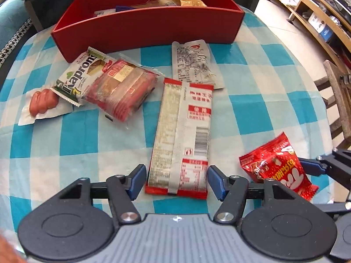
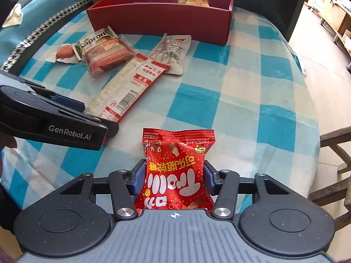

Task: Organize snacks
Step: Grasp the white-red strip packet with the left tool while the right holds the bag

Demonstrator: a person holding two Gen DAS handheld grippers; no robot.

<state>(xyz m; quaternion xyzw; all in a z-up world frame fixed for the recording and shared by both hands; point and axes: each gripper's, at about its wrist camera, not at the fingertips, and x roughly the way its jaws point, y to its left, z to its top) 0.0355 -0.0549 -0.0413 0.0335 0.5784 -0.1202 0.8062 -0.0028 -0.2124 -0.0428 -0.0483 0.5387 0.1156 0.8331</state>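
A long red-and-white packet (image 1: pixel 182 135) lies flat on the blue-checked tablecloth (image 1: pixel 252 83). My left gripper (image 1: pixel 176 182) straddles its near end, a blue pad against each long edge. My right gripper (image 2: pixel 173 179) is shut on a red candy bag (image 2: pixel 175 171) and squeezes its sides; the bag (image 1: pixel 276 164) shows low on the right in the left wrist view. A red box (image 1: pixel 149 30) at the back holds a few snacks. Before it lie a Kaprons wafer (image 1: pixel 81 76), a clear biscuit pack (image 1: pixel 122 89), a white pouch (image 1: pixel 195 63) and a sausage pack (image 1: pixel 41 105).
The round table drops away on the right toward a wooden chair (image 2: pixel 335 153) and a tiled floor. Wooden shelves (image 1: pixel 307 6) stand at the far right. A blue cushion with houndstooth trim (image 2: pixel 33 22) borders the table on the left.
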